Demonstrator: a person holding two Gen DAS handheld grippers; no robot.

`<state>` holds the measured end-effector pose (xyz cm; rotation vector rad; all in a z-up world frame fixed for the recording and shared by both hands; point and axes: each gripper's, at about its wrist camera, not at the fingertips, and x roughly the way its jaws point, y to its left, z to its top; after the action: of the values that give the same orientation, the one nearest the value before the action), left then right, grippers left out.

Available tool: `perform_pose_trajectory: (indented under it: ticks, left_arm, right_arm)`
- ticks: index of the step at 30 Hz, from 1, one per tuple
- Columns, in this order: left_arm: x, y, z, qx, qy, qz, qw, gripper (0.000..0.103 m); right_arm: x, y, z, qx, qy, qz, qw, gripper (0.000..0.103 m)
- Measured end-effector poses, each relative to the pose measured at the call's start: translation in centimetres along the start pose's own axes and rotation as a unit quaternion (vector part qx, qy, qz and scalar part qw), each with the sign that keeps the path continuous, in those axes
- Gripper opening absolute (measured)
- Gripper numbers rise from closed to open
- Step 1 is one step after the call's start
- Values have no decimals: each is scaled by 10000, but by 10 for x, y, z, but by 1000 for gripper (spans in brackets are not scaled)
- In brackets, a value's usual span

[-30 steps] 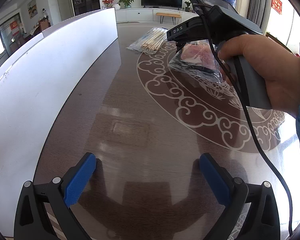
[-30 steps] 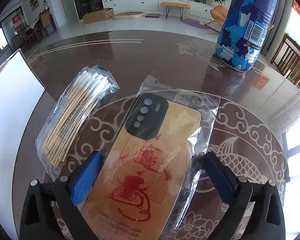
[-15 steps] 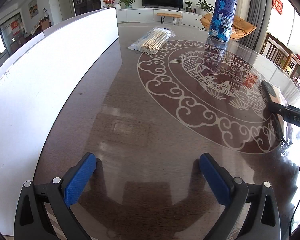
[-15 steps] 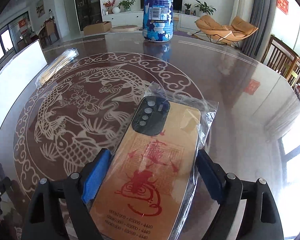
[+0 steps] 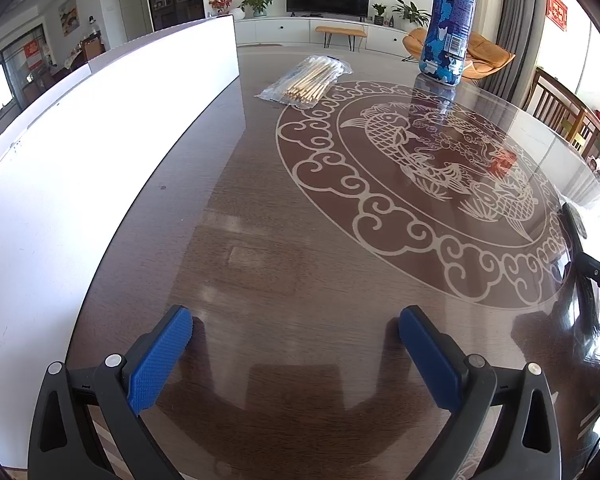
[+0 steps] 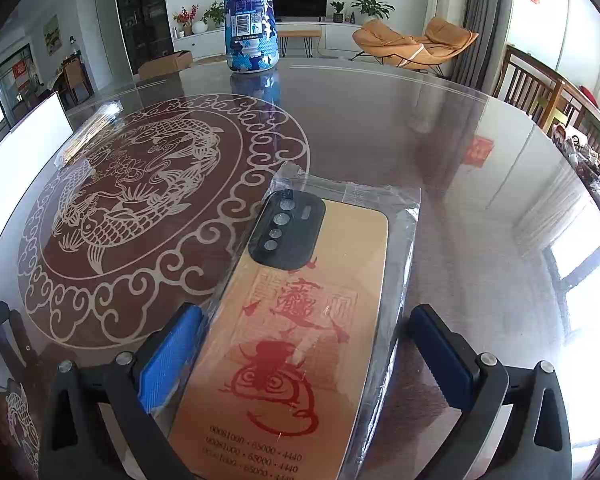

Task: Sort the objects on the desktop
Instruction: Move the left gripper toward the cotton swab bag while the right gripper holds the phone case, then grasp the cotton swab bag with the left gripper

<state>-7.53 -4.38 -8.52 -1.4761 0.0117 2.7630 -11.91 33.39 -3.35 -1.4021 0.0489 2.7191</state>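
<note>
Right tongs (image 6: 300, 364): jaws opening, blue pads wide; the bagged phone case (image 6: 300, 320) lies flat on the table (image 6: 460, 184) between them. The left pad sits just beside the bag's edge, the right pad clear of it (no pinch visible). The case runs ahead of the tongs, its camera-cutout end farthest away. Right of these tongs: bare glossy table out to the rim. Ahead and left: the fish medallion (image 6: 148, 184), nothing on it.

Left tongs (image 5: 296, 356): spread open, empty, over bare table. A white board (image 5: 100, 152) stands close along their left side, walling that flank. Far ahead, well apart: the packet of cotton swabs (image 5: 308, 80), just right of the board's far end; the blue patterned canister (image 5: 448, 24) upright, farther right. Open table between the left tongs and both.

At the left-wrist view's right edge, part of the right tool shows.
</note>
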Motion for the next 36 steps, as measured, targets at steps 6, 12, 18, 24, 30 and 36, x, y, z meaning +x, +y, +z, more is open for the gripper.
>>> perform_pose_trajectory:
  ticks: [6,12,18,24,30,36]
  left_arm:
    - [0,0,1,8,15,-1,10000,103]
    - [-1,6,33,147,116,-558,9983,103]
    - [10,-1,126,698,98,-440,9965,103]
    - [59,-22,201,1469,214,-65,9889,103]
    - [107,-37,241,1724,385,-57,9843,103]
    - [147,-33,269,1334,577,-302,9889,103]
  right_arm:
    - [0,0,0,0,0,-1,10000,103]
    - [0,0,0,-1,0,-1,10000,103]
    - [0,0,0,-1,1,-2,10000,103]
    - [0,0,0,-1,0,-2,10000,103]
    - [0,0,0,-1,1,-2,10000,103]
    - [0,0,0,-1,1,-2,10000,103]
